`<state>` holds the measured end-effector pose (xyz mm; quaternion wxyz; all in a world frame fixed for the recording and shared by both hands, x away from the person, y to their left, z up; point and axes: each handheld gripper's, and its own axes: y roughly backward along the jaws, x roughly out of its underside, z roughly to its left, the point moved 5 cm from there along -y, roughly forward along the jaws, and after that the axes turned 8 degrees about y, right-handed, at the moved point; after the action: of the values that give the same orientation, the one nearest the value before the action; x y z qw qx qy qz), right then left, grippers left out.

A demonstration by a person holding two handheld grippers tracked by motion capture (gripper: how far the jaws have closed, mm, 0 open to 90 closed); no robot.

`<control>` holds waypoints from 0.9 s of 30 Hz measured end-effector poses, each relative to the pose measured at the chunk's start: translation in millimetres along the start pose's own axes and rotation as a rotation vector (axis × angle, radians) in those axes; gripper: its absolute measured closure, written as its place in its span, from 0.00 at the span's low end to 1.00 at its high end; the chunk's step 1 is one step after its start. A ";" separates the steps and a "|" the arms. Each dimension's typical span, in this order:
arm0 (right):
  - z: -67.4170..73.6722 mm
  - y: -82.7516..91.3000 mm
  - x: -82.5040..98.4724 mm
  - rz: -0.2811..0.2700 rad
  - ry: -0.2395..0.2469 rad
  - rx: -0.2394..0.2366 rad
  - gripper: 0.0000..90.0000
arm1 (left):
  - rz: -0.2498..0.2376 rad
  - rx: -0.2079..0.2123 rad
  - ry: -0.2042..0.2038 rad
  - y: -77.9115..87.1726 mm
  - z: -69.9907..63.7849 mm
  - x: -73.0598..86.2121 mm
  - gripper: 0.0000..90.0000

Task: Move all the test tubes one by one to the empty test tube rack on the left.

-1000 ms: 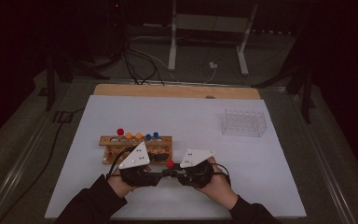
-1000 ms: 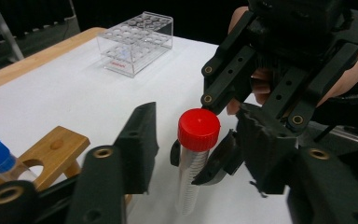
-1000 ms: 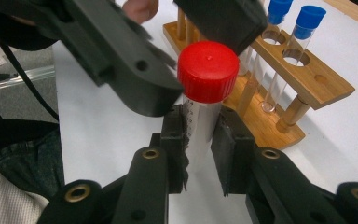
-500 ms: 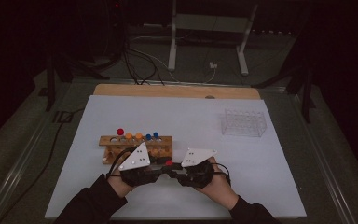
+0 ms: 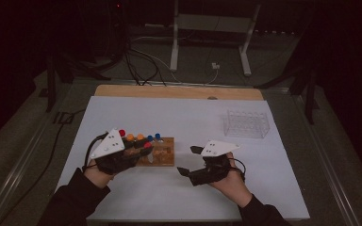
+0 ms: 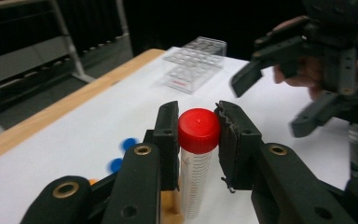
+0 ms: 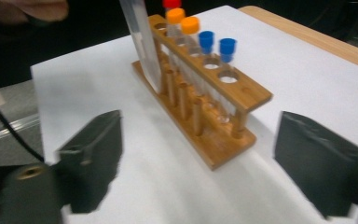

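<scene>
Glossy red plastic cap (image 6: 198,130) on a clear tube (image 6: 194,182) (printed scale), varnished wooden rack (image 7: 205,98), matt white tabletop (image 5: 193,122).

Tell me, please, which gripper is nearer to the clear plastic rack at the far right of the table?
Right. The right gripper sits open in front of the clear plastic rack, toward the person. The left gripper, shut on the red-capped tube, is farther left, over the wooden rack.

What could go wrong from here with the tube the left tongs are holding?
The left tongs grip the red-capped tube by its cap alone, so it could swing or slip out. Its lower end hangs close to the wooden rack and might knock the orange-capped tubes.
</scene>
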<state>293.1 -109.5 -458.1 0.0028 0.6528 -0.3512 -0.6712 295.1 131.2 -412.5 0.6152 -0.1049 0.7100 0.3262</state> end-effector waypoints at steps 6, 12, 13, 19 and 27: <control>-5.5 4.5 0.9 -0.006 -0.019 -0.011 0.01 | -0.023 -0.076 0.012 18.3 17.4 -5.1 0.80; -10.9 10.9 -0.5 -0.026 -0.025 0.021 0.00 | -0.024 -0.147 0.022 33.8 33.7 -7.4 0.80; -11.5 11.9 -1.0 -0.029 -0.025 0.022 0.00 | -0.023 -0.167 0.020 35.6 36.6 -6.8 0.80; -14.7 16.9 -2.9 -0.041 -0.024 0.036 0.00 | -0.025 -0.259 0.062 45.0 60.1 0.2 0.80; -17.6 20.8 -4.3 -0.055 -0.020 0.054 0.00 | -0.054 -0.350 0.115 48.3 84.5 12.9 0.80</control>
<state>299.7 -131.4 -442.7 -0.0367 0.6554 -0.3508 -0.6678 333.7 221.4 -411.1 0.5546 -0.2479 0.6733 0.4215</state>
